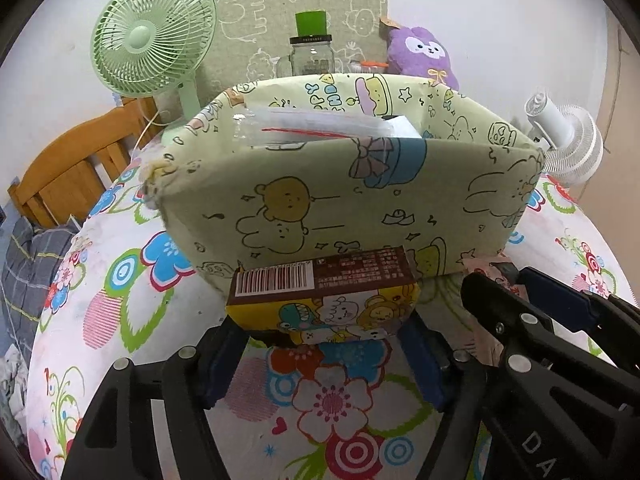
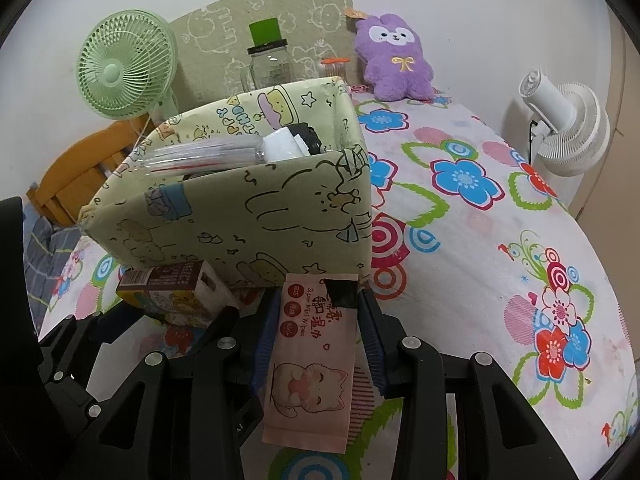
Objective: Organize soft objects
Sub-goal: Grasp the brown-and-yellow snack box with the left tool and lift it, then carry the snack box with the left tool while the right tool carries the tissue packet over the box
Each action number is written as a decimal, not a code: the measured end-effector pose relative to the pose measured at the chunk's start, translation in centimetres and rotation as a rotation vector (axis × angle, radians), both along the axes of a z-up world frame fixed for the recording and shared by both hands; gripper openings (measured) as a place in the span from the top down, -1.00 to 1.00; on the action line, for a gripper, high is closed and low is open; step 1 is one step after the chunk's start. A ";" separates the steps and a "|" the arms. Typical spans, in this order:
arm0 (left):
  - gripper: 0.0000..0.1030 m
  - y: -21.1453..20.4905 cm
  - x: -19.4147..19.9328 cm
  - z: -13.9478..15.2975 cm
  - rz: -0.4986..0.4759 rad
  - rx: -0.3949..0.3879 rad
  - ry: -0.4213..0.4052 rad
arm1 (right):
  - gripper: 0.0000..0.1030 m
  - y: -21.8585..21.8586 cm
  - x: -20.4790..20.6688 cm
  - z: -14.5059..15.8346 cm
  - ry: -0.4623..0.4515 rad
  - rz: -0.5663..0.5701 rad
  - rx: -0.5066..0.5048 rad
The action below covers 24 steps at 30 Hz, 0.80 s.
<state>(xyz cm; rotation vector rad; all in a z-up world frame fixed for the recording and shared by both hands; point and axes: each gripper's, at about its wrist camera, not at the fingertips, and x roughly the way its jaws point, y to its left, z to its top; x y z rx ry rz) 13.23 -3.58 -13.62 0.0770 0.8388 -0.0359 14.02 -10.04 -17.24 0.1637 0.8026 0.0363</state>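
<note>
We hold both packs ready before the fabric bin (image 1: 360, 200) at twelve o'clock: left hand-held gripper (image 1: 320, 344) clamped on the tissue pack (image 1: 324, 304), right hand-held gripper (image 2: 316, 340) on the wipes pack (image 2: 312, 360).

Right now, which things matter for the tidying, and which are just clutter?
In play: tissue pack in left gripper; wipes pack in right gripper; fabric bin.
Lying about: green fan, white fan, jar, purple plush.
</note>
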 end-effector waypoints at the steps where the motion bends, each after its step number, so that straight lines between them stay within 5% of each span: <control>1: -0.45 0.0 -0.2 0.1 0.000 -0.003 -0.002 | 0.17 0.0 -0.2 0.1 -0.003 0.001 -0.001; 24: -0.45 0.2 -6.4 4.8 0.011 -0.036 -0.127 | 0.17 0.7 -5.5 4.2 -0.126 0.012 -0.012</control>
